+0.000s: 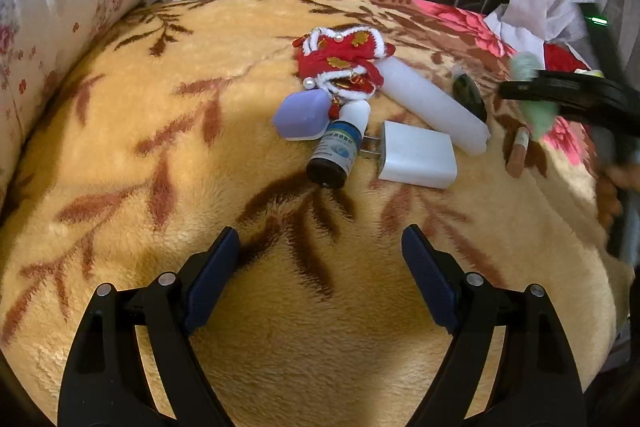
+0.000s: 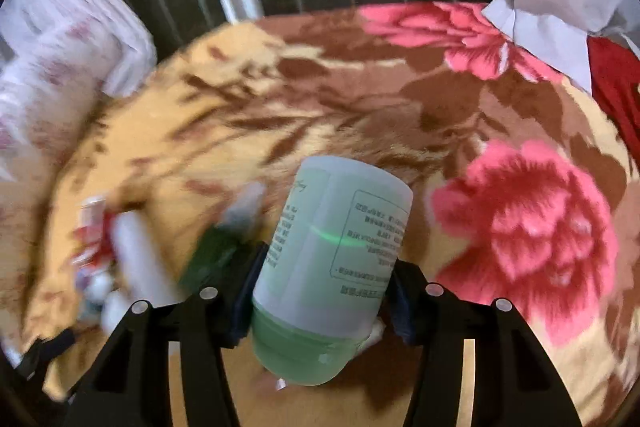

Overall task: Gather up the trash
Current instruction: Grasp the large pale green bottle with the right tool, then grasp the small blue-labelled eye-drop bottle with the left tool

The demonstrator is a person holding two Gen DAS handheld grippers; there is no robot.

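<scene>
Trash on the blanket [image 1: 168, 131] lies in a loose cluster: a small dark dropper bottle [image 1: 335, 151], a white charger [image 1: 416, 155] just beside it with its prongs toward the bottle, a white candle-like cylinder [image 1: 432, 107], a lilac case [image 1: 299, 115] and a red ornament [image 1: 344, 63]. One piece is off the bed: the right gripper [image 2: 320, 301] is clamped on a pale green bottle [image 2: 332, 259], pinching it low, near the green cap end, while most of the body sticks out past the fingers. That is the main risk, I judge. Held so near one end, the smooth plastic may pivot or slide out if the hand swings fast, and the blur in the right wrist view suggests, though it does not prove, quick motion. A drop would land among the cluster and scatter the round pieces across the plush pile.

The left gripper [image 1: 320, 251] hangs over bare blanket with its jaws wide apart and nothing between them, short of the dropper bottle. Closing on that bottle could catch the charger prongs too, or roll the bottle away.
</scene>
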